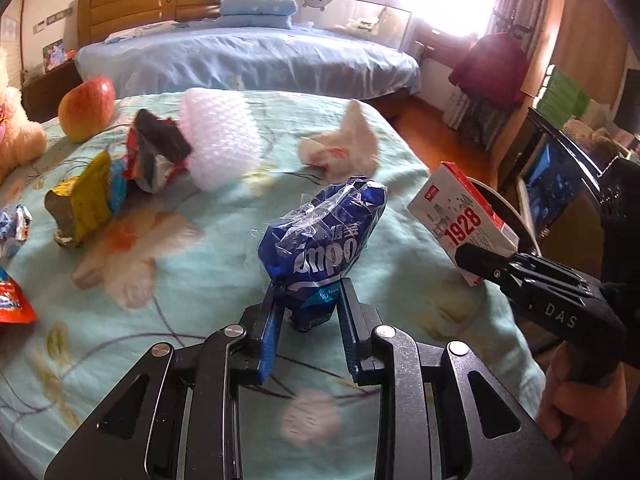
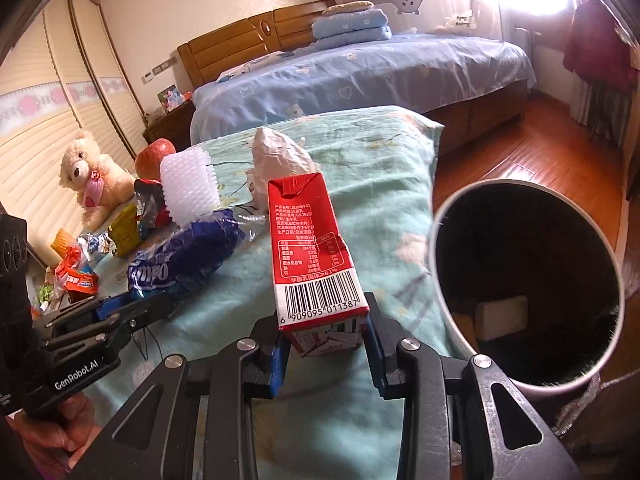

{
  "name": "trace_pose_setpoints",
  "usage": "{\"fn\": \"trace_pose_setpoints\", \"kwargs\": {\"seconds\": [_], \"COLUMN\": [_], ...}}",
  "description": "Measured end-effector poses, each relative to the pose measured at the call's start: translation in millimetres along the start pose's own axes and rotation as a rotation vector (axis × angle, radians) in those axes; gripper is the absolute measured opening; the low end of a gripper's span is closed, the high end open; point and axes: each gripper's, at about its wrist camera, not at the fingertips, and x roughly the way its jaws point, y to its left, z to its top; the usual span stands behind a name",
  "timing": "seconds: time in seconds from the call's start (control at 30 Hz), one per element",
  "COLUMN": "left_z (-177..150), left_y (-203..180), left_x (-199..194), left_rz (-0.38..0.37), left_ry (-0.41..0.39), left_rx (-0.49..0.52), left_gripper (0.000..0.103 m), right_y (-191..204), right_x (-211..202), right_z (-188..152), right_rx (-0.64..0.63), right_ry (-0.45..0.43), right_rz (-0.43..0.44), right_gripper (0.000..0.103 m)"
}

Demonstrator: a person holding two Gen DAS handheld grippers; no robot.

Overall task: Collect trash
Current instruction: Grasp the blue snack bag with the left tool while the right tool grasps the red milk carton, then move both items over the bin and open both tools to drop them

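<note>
Right hand-held gripper (image 2: 325, 336) grips milk carton (image 2: 316, 256) beside bin (image 2: 452, 320); left hand-held gripper (image 1: 310, 312) clamps blue wrapper (image 1: 324, 236)

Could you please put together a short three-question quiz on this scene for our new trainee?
1. What does the left gripper hold?
2. True or false: the right gripper is empty.
3. Which lies nearest the bin: A the apple, B the milk carton, C the teddy bear?

Key: 1. The blue tissue pack, clamped between its fingers. 2. False; it grips the milk carton. 3. B.
</note>
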Motion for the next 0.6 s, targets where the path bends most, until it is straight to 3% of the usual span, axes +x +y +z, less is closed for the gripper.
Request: {"fn": "trace_pose_setpoints", "kwargs": {"seconds": [0.6], "left_z": [11.8], "left_y": [-90.6], "left_x": [14.2], "left_rz": [-0.102], "left_ry": [0.024], "left_rx": [0.139], "left_gripper": [0.025], "right_y": [-68.9], "right_x": [-42.1], "right_z": [-19.4], "right_rx": [0.112], "right_ry": [-0.051], "right_rz": [-0.127], "right_gripper": [0.033]}}
